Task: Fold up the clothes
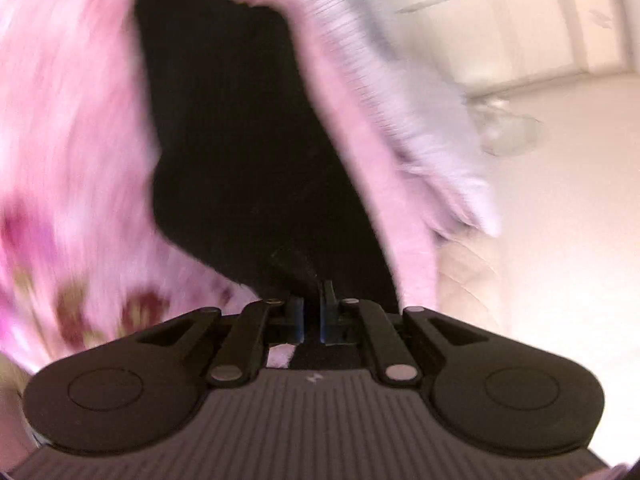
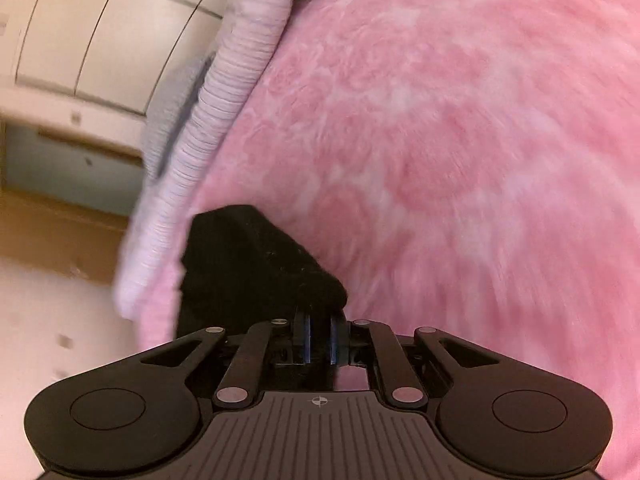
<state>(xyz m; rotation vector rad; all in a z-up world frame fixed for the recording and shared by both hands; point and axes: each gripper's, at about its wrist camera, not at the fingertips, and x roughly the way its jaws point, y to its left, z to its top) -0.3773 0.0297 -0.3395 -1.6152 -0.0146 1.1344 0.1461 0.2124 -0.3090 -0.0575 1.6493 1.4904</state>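
- Left wrist view: the left gripper (image 1: 313, 304) has its jaws pressed nearly together, pinching the black cloth (image 1: 240, 120), which hangs against a fluffy pink garment (image 1: 60, 120).
- Right wrist view: the right gripper (image 2: 320, 338) likewise pinches a bunched black edge beside the pink pile and a ribbed pale cuff (image 2: 224, 120).
- Judging by the blur, the cloth is held aloft mid-handling; whether being spread or carried folded is unclear.
- No container shows, only pale cabinets (image 2: 80, 40).
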